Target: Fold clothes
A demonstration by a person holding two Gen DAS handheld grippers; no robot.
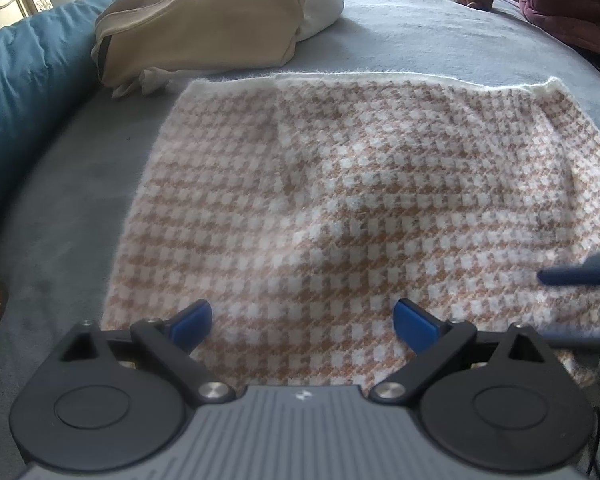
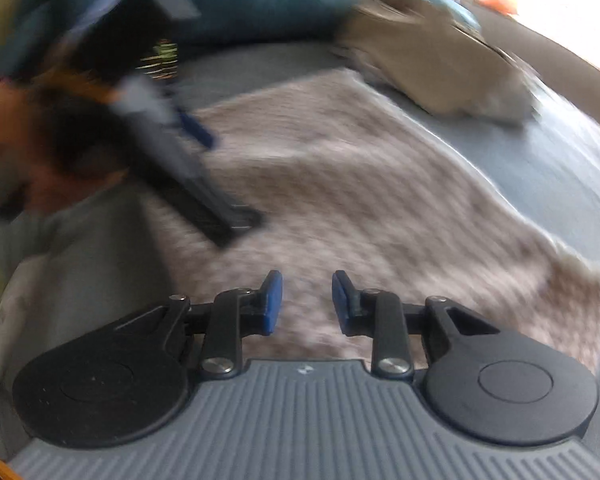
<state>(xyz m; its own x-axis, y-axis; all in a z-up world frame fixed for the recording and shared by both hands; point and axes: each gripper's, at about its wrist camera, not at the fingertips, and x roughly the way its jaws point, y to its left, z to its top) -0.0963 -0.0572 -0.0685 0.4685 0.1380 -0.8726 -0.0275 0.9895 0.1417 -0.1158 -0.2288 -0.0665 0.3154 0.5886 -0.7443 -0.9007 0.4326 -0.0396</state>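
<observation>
The left gripper (image 1: 302, 322) has a grey ribbed body with a small white logo, two round black discs at its sides, black linkage arms pinned with silver screws, and blue fingertip pads (image 1: 192, 320). The right gripper (image 2: 307, 302) is built the same: grey ribbed housing, black discs and links, silver screws, blue pads (image 2: 272, 300). A thin black cable runs down its right edge in the left wrist view.

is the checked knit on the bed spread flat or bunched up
Spread flat: the checked knit lies smooth on the bed, white edge straight, only shallow wrinkles.
</observation>
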